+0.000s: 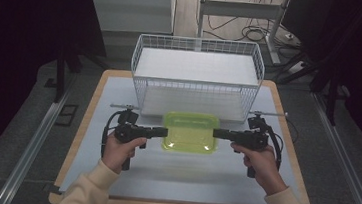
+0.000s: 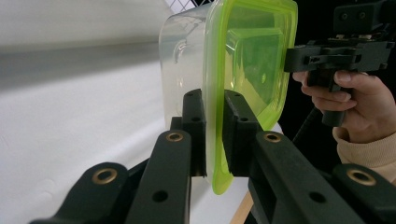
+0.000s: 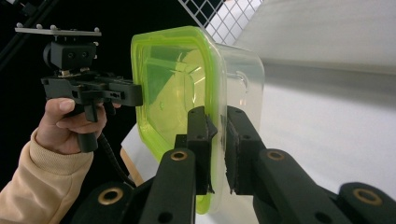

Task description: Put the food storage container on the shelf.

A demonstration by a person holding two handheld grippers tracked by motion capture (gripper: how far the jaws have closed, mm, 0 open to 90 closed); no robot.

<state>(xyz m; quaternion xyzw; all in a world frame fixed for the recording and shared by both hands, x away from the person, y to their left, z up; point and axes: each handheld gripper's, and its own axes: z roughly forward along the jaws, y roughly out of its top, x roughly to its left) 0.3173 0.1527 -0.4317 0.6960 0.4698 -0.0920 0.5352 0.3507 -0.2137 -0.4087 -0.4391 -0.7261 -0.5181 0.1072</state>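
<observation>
Got both grippers pinched shut on the green-lidded container (image 1: 189,132) — left gripper (image 1: 165,132) on its left rim, right gripper (image 1: 215,132) on its right — so it hangs level between them just in front of the wire basket (image 1: 196,77), long axis hand to hand.

Our two grippers are matt black throughout. Each jaw arm carries brass-coloured ringed bushings at its pivots and small plain screw holes along its flat links, low in both gripper views. Our left gripper (image 1: 162,132) and right gripper (image 1: 218,133) each have a boxy body with a pistol-style handle below and a thin grey plate on a short post above, dotted with small studs. A ribbed black cable loops from each handle. Our left hand (image 1: 119,149) and right hand (image 1: 258,162) emerge from cream, ribbed-cuff knit sleeves at the bottom of the high view.
</observation>
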